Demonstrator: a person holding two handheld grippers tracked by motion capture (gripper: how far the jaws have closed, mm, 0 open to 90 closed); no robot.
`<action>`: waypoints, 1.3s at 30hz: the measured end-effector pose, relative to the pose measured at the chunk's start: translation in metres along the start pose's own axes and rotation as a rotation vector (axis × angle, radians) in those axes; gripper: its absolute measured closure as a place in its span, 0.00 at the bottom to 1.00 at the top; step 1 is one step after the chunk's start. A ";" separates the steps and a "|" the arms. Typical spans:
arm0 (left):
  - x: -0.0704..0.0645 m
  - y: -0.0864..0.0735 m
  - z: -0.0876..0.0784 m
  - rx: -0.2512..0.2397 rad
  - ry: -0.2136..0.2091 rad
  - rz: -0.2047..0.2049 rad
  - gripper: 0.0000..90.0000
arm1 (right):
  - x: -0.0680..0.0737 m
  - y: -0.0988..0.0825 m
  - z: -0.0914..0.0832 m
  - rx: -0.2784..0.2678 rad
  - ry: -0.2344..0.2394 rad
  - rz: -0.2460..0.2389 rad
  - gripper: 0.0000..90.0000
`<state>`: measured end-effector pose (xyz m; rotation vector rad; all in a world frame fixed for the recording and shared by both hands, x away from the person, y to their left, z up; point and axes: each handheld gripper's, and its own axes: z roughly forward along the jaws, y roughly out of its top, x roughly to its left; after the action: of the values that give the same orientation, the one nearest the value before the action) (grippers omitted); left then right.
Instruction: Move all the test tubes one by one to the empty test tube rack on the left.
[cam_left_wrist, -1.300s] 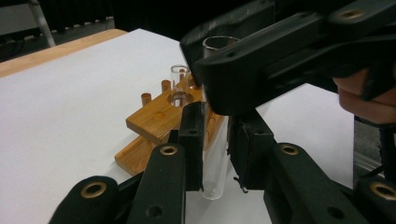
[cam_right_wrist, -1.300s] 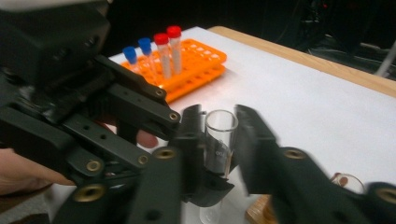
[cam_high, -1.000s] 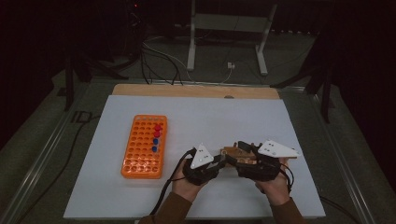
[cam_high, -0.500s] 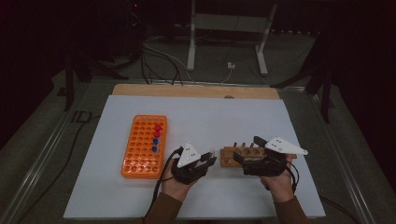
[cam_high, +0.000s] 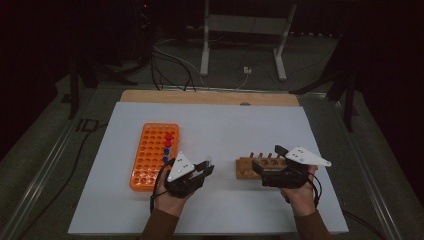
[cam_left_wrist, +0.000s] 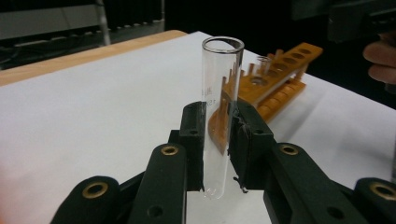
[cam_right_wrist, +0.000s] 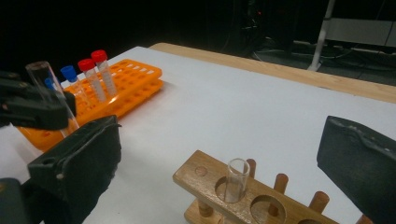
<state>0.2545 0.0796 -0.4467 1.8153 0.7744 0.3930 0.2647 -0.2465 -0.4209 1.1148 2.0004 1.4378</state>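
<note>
The left gripper (cam_high: 200, 170) is clamped on a clear glass test tube (cam_left_wrist: 218, 112), which stands upright between its 2 black jaws with the open mouth up and the rounded bottom just below the pads. In the high view this gripper sits between the orange plastic rack (cam_high: 154, 155) on the left and the wooden rack (cam_high: 260, 166) on the right, so the tube looks to be on its way to the orange rack, though that is a judgement. The right gripper (cam_right_wrist: 219, 154) has its jaws wide apart; they have just been opening, and nothing is pressed between them: they straddle the near end of the wooden rack, where 1 more glass tube (cam_right_wrist: 236, 179) stands in a hole. To do the carry well, keep the tube vertical and the squeeze steady, since smooth glass can slip through the pads. Approach the orange rack from above and choose a free hole well clear of the red-capped tubes (cam_right_wrist: 95, 74) and blue-capped tubes (cam_right_wrist: 70, 77) on its far right side. Line the rounded bottom up over the hole, lower straight down, and release only once the tube is seated.
</note>
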 end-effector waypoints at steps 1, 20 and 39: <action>0.002 -0.001 -0.003 -0.001 0.006 -0.001 0.85 | 0.000 0.000 0.000 0.000 -0.001 0.002 0.00; 0.039 -0.022 -0.053 0.014 0.153 -0.011 0.85 | 0.000 0.000 -0.002 -0.012 -0.007 -0.001 0.00; 0.056 -0.042 -0.061 0.054 0.233 -0.023 0.85 | 0.000 0.000 -0.003 -0.013 -0.005 -0.004 0.00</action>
<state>0.2458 0.1698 -0.4678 1.8294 0.9739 0.5802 0.2626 -0.2480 -0.4194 1.1070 1.9862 1.4418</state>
